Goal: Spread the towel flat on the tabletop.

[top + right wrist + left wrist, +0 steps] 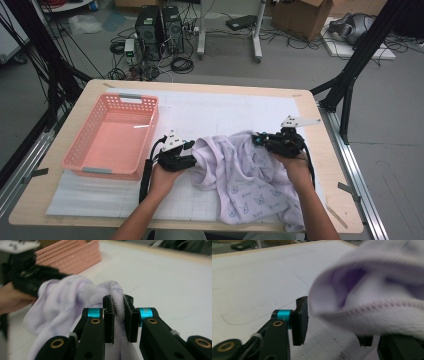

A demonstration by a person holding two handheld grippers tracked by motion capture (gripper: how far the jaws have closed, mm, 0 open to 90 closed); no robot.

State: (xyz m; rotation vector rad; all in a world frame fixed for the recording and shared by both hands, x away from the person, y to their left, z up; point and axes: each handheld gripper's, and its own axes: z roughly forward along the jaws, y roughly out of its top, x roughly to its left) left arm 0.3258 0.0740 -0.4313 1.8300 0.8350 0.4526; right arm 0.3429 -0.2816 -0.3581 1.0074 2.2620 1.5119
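Note:
A lilac printed garment (245, 175) lies crumpled on the white mat, right of centre. My right gripper (257, 139) is at its upper right edge; in the right gripper view, that gripper (118, 305) is shut, both pads pinching a thick fold of the garment (62, 297). My left gripper (192, 150) sits at the garment's left edge. In the left gripper view the left gripper (332, 322) has its jaws wide apart. The garment's hemmed edge (374, 290) drapes over the right-hand jaw and hides most of it, while the left pad (299, 322) stands bare beside the cloth.
A pink plastic basket (150, 130) stands on the left half of the table with nothing in it, also seen as the basket (70, 257) behind the other hand. The white gridded mat (225, 110) covers the wooden tabletop (60, 200). Cables and computer cases lie on the floor beyond.

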